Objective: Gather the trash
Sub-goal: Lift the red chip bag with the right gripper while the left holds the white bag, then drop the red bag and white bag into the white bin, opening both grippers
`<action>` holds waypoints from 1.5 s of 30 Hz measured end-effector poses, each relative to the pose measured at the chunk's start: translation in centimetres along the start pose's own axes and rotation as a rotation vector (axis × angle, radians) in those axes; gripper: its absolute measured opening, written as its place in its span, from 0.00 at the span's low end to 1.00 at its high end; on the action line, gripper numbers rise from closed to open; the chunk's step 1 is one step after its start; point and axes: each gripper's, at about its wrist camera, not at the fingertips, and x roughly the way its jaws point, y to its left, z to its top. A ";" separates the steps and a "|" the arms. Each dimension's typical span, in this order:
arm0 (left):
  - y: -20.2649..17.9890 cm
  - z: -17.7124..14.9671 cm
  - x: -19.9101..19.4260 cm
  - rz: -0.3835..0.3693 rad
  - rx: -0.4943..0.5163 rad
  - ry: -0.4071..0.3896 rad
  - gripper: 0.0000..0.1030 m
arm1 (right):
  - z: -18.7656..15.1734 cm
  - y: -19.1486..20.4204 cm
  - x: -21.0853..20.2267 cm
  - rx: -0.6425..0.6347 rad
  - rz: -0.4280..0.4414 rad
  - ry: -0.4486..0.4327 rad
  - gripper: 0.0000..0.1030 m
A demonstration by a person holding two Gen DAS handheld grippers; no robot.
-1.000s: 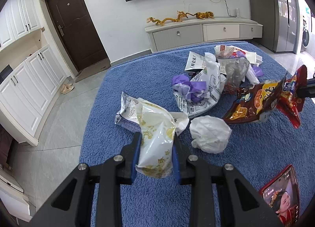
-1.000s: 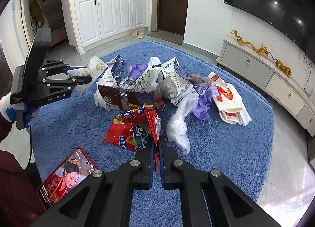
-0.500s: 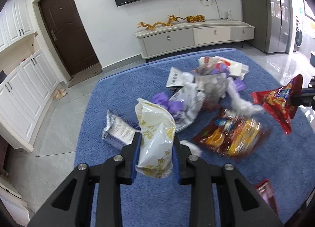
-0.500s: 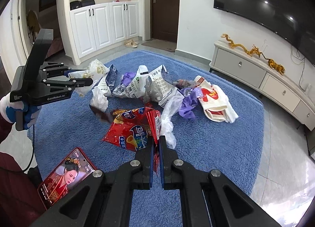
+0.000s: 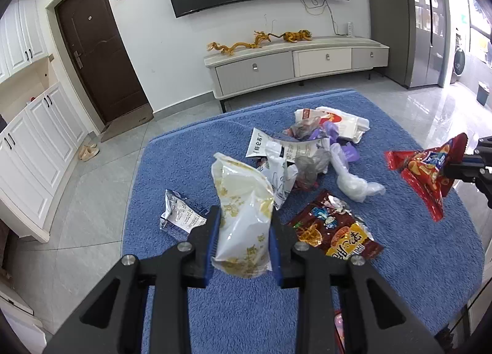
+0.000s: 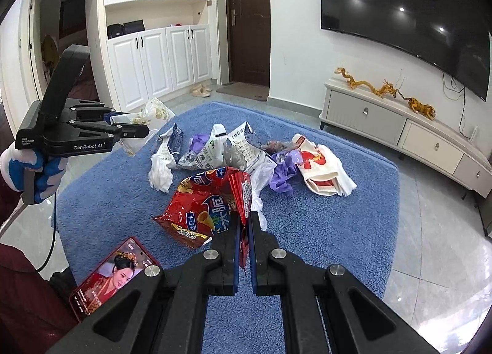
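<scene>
The left gripper (image 5: 244, 238) is clamped on a white-and-gold snack bag (image 5: 243, 218) held above the blue rug (image 5: 415, 261), while the right gripper (image 6: 244, 238) pinches a red chip bag (image 6: 209, 203) between its closed jaws, above the rug's near edge, with the remaining wrappers (image 6: 233, 151) heaped mid-rug.

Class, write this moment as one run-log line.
left gripper: shut on white-gold bag | right gripper: shut on red chip bag | both lifted | wrappers remain on blue rug
</scene>
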 end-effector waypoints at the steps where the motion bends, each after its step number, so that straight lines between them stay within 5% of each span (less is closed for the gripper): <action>1: 0.1 0.3 -0.5 -0.004 0.002 -0.005 0.26 | 0.1 0.1 -0.3 -0.001 -0.003 -0.006 0.05; 13: -3.4 8.6 -7.1 -0.056 0.120 -0.179 0.26 | 2.9 0.2 -6.6 -0.014 -0.109 -0.138 0.05; 19: -10.0 12.8 -9.1 -0.164 0.216 -0.243 0.26 | 3.1 -2.2 -11.6 0.027 -0.224 -0.208 0.05; 26: -21.0 15.9 -8.6 -0.315 0.352 -0.244 0.26 | -1.0 -8.0 -16.8 0.169 -0.401 -0.219 0.05; 35: -35.2 16.0 -1.8 -0.553 0.434 -0.049 0.28 | -10.6 -16.5 -17.6 0.419 -0.571 -0.075 0.05; 42: -41.5 12.8 5.6 -0.652 0.449 0.149 0.29 | -20.2 -22.2 -13.1 0.644 -0.563 0.092 0.05; 45: -43.4 11.7 8.5 -0.708 0.429 0.226 0.39 | -23.7 -23.9 -10.9 0.727 -0.539 0.150 0.06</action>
